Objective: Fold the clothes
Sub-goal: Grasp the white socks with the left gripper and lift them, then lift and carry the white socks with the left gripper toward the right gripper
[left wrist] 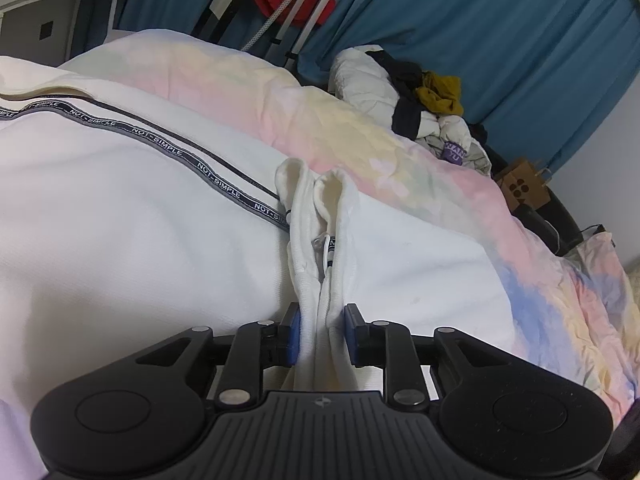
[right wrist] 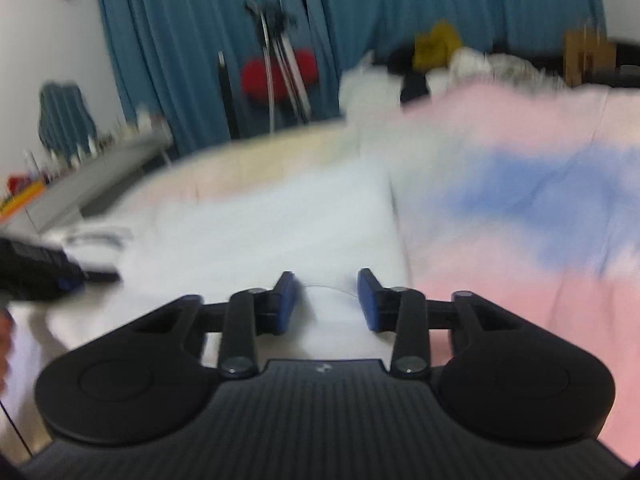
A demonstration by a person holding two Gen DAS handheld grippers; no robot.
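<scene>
Two handheld grippers work over a bed covered by a pastel quilt (left wrist: 400,168) in pink, yellow and blue. One white zip-up garment (left wrist: 120,220), trimmed with a black tape printed with lettering, lies spread across the quilt, reaching toward the bed's near edge.

From the left wrist view, the left gripper (left wrist: 320,334) has a bunched ridge of the garment's white fabric, near the zip, between its blue pads (left wrist: 294,336); the pads look to be pinching it on both sides.

From the right wrist view, which is blurred, the right gripper (right wrist: 329,300) hovers above the garment's right-hand portion, beside the cloth's edge where bare quilt begins. Its jaws stand apart with nothing visibly between them.

More clothes (left wrist: 420,92) sit heaped at the bed's far edge, before blue curtains (left wrist: 500,32).

The garment appears soft, light and limp, so it will likely sag and crease wherever unsupported. Hems, corners or the zip edge seem the best places to pinch, where layered fabric gives the pads more to grip.
</scene>
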